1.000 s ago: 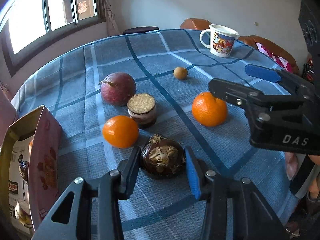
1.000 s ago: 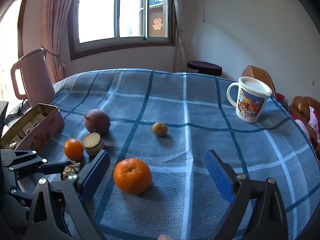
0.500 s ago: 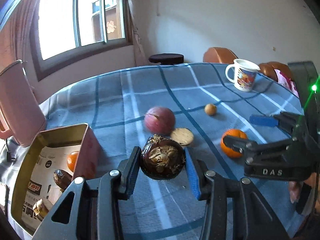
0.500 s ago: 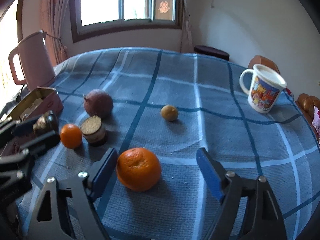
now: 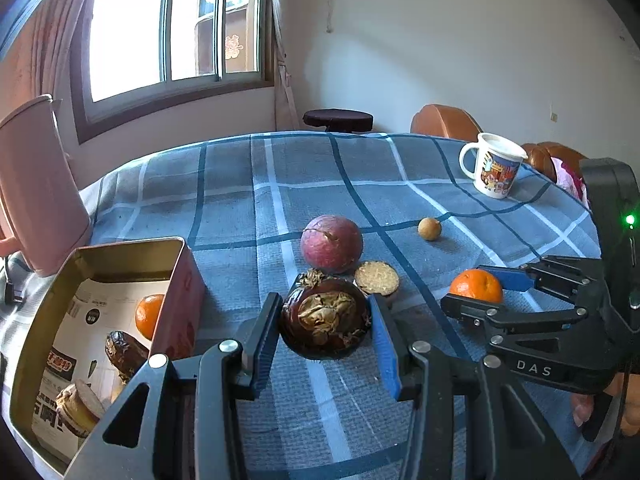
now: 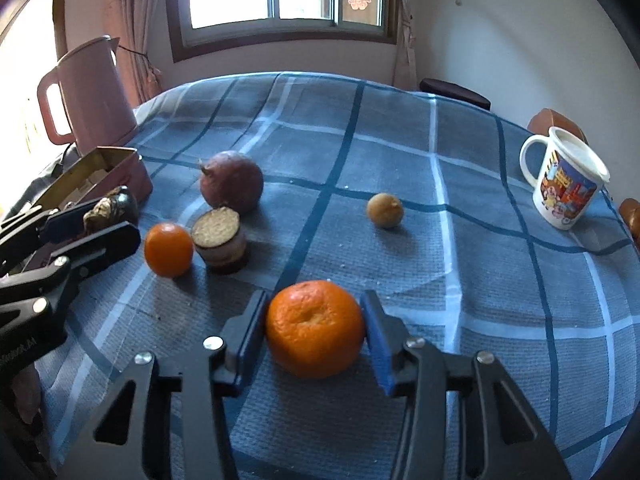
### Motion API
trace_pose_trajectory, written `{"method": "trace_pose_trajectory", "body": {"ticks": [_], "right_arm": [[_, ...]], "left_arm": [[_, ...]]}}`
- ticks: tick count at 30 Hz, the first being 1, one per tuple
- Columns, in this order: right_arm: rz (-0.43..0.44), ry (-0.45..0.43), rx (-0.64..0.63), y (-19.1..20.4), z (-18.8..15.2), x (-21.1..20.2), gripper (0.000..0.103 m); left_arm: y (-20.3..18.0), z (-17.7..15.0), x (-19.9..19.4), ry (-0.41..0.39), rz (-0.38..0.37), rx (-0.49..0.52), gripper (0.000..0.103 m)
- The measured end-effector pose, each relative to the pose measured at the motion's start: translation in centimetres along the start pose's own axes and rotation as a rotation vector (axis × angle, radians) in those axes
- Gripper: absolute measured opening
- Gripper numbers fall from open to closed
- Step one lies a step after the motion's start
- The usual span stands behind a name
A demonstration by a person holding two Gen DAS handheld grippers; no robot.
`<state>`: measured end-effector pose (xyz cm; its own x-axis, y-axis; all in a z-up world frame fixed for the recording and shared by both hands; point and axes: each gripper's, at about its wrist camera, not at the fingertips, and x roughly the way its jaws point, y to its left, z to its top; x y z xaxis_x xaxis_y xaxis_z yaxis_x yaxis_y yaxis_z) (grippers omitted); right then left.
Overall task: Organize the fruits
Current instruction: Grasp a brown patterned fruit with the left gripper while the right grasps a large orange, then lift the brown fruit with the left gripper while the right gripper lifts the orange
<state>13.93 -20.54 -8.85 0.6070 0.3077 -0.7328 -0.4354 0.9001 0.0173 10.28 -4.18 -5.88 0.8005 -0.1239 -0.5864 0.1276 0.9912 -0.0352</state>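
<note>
Your right gripper (image 6: 314,330) is closing on the large orange (image 6: 315,328); the fruit sits between the blue pads, which look to be touching its sides, and it rests on the checked tablecloth (image 6: 460,240). Expect it to be light, with a firm but yielding peel, a little waxy, so it may roll out if you pinch off-centre. Take it across its widest girth, pads level with the middle, and press only until it stops moving. It is bright orange, dimpled, slightly flattened, its navel facing up.

Your left gripper (image 5: 326,330) is pinching the dark mangosteen (image 5: 324,322), lifted clear of the cloth, just right of the open tin (image 5: 120,250). Its rind is hard and glossy, dark purple-brown with a dried crinkled calyx facing you; I judge it rigid and fairly smooth, so keep the grip steady while you carry it left over the tin
</note>
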Motion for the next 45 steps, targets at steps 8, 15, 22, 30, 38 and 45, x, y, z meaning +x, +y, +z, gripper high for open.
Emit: {"method": "trace_pose_trajectory", "body": {"ticks": [8, 15, 22, 30, 38, 45], "right_arm": [[-0.014, -0.054, -0.021, 0.5, 0.0, -1.1, 0.049], [0.002, -0.12, -0.03, 0.7, -0.1, -2.2, 0.049], [0.007, -0.174, -0.039, 0.9, -0.2, -3.2, 0.049], [0.019, -0.228, -0.04, 0.8, -0.5, -4.2, 0.049], [0.021, -0.264, -0.032, 0.7, -0.6, -4.9, 0.049], [0.02, -0.313, -0.03, 0.6, -0.9, -5.8, 0.049]], "left_arm": [[-0.1, -0.1, -0.5, -0.026, 0.002, 0.001, 0.045], [0.1, -0.2, -1.1, -0.058, -0.001, -0.003, 0.045], [0.0, -0.3, -1.6, -0.081, -0.001, 0.0, 0.045], [0.0, -0.3, -2.0, -0.108, 0.0, 0.001, 0.045], [-0.3, -0.4, -2.6, -0.134, 0.005, 0.011, 0.045], [-0.4, -0.4, -3.0, -0.157, 0.009, 0.016, 0.045]]}}
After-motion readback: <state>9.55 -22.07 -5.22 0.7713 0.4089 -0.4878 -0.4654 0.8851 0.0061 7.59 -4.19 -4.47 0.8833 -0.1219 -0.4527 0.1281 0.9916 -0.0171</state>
